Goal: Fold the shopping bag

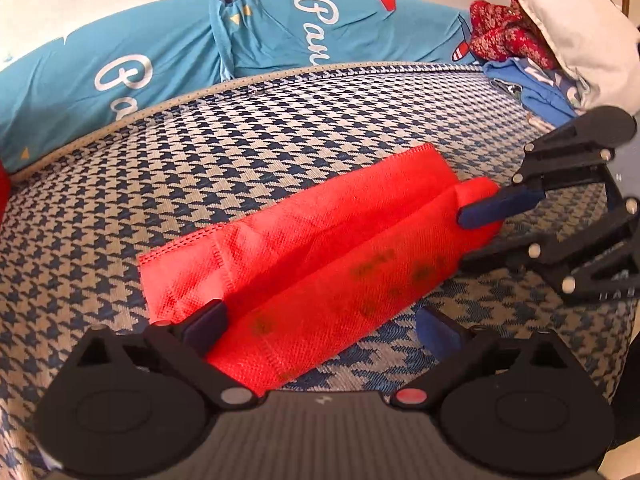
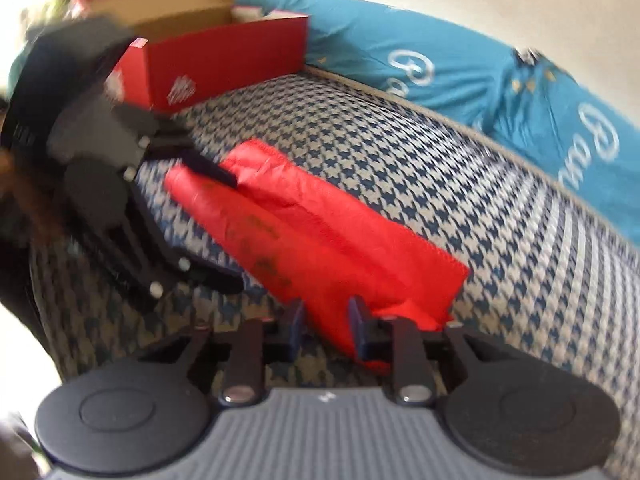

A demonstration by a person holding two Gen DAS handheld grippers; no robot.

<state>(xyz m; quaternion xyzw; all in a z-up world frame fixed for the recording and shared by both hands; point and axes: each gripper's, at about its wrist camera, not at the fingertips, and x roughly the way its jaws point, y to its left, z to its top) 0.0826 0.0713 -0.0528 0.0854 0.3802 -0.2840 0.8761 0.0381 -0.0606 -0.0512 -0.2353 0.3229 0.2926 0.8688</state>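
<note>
Gripping red bag (image 1: 320,256) ends | both grippers | bedding (image 1: 160,60) behind

We see the bag (image 1: 304,256) lying on the mat (image 1: 280,128), left gripper (image 1: 320,324) at its six o'clock end, right gripper (image 1: 476,232) at three o'clock, pillow (image 1: 160,60) behind at twelve, box (image 2: 216,56) beyond the bag's far end.
</note>
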